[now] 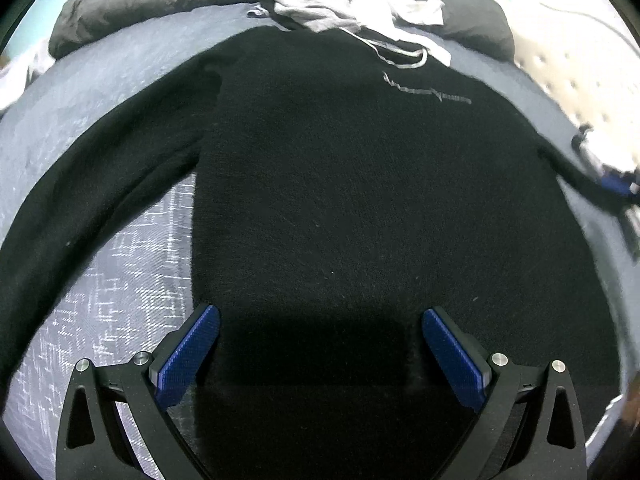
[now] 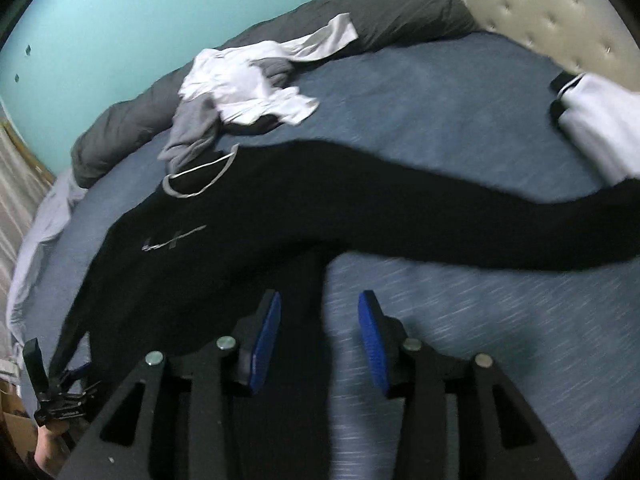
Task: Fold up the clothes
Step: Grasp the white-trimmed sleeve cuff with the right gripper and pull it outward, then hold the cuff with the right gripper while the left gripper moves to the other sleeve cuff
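Note:
A black sweatshirt lies spread flat, front up, on the blue bedsheet, with a small grey logo on its chest. My left gripper hovers over the hem with its jaws wide apart and nothing gripped. The left sleeve curves out over the sheet. In the right wrist view, the right sleeve stretches away to the right. My right gripper stands open above the sweatshirt's side edge below the armpit, one pad over cloth and one over sheet. The left gripper shows at the lower left by the hem corner.
A pile of white and grey clothes lies just beyond the collar. Behind it a dark grey duvet is bunched along the teal wall. A padded headboard and a folded white garment are at the right.

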Demonstrator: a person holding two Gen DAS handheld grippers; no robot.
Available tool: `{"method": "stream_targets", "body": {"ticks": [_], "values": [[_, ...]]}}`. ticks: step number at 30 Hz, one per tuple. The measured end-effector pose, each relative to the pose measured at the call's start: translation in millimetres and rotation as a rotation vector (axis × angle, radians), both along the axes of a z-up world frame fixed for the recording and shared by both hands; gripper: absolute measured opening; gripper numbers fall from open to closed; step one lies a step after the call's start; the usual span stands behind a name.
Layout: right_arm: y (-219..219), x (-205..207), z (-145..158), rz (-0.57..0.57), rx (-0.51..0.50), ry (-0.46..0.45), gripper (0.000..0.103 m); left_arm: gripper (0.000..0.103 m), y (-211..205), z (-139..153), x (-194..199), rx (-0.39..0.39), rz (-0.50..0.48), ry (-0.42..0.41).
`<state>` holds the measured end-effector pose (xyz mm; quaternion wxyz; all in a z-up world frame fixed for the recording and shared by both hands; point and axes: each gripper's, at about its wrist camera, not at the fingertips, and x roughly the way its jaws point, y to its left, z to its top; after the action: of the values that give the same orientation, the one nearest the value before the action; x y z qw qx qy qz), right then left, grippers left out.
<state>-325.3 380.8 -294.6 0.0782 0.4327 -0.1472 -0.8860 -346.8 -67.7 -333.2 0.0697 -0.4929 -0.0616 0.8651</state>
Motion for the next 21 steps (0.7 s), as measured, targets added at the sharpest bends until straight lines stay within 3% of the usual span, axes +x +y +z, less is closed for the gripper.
{"method": "stream_targets", "body": {"ticks": [2, 3, 5, 7, 8, 9, 16, 21], "values": [[-17.6, 4.8, -12.4, -0.009, -0.081, -0.003, 0.042, 0.103, 15.2, -29.7, 35.7, 0.004, 0.019, 0.014], [-26.2, 6.6, -18.4, -0.011, -0.117, -0.007, 0.042, 0.103, 18.6, -25.4, 55.9, 0.012, 0.027, 0.021], [-43.4, 10.6, -26.5, -0.008, -0.159, -0.015, 0.042, 0.103, 24.1, -12.5, 53.3, 0.026, 0.042, 0.032], [-59.7, 18.5, -30.6, -0.006, -0.210, -0.003, 0.042, 0.103, 1.1, -20.3, 80.1, 0.027, 0.059, 0.047], [-67.9, 22.4, -32.7, -0.005, -0.235, 0.003, 0.042, 0.103, 0.3, -24.9, 73.3, 0.026, 0.070, 0.056], [-74.9, 25.7, -34.3, -0.003, -0.258, 0.009, 0.042, 0.103, -21.7, -13.5, 96.9, 0.031, 0.074, 0.063], [-118.6, 48.0, -42.1, 0.045, -0.259, 0.068, 0.043, 0.103, -62.7, -2.5, 125.4, 0.029, 0.135, 0.108], [-133.3, 45.6, -52.5, 0.092, -0.246, 0.061, 0.043, 0.103, -66.9, -0.8, 144.7, 0.017, 0.169, 0.112]]}}
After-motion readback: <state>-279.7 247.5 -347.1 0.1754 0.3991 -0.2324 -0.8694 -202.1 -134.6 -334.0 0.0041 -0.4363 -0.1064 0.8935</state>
